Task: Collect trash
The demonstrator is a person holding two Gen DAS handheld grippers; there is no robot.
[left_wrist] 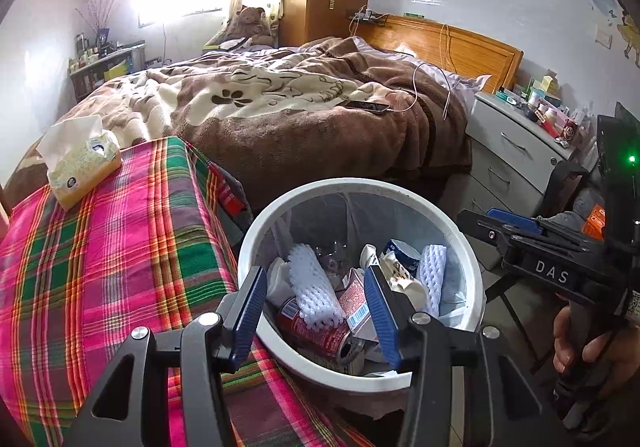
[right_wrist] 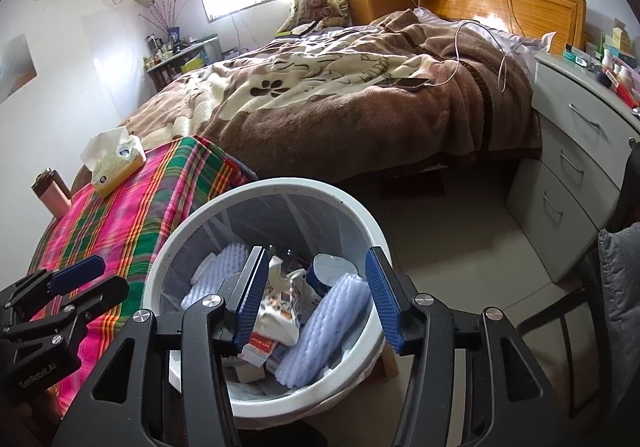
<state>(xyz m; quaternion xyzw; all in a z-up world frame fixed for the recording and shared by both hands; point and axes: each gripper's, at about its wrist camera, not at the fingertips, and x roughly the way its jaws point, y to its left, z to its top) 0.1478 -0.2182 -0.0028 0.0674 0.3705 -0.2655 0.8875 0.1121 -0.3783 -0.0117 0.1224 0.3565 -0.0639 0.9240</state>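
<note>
A white trash bin [left_wrist: 264, 215] [right_wrist: 188, 219] with a clear liner stands beside the plaid-covered table. It holds a red can [left_wrist: 316, 331], white foam nets [left_wrist: 312, 287] [right_wrist: 332, 323], a small red and white carton [left_wrist: 354, 305] and crumpled wrappers [right_wrist: 280, 311]. My left gripper [left_wrist: 316, 315] is open and empty above the bin's near side. My right gripper [right_wrist: 316, 299] is open and empty above the bin. The right gripper also shows at the right in the left wrist view [left_wrist: 516, 225], and the left gripper at the lower left in the right wrist view [right_wrist: 86, 279].
A tissue box [left_wrist: 82, 163] [right_wrist: 116, 163] lies on the pink and green plaid cloth [left_wrist: 104, 259] [right_wrist: 128, 215]. A bed with a brown blanket [left_wrist: 280, 107] and a phone [left_wrist: 366, 106] is behind. A white drawer unit [right_wrist: 576, 151] stands at the right.
</note>
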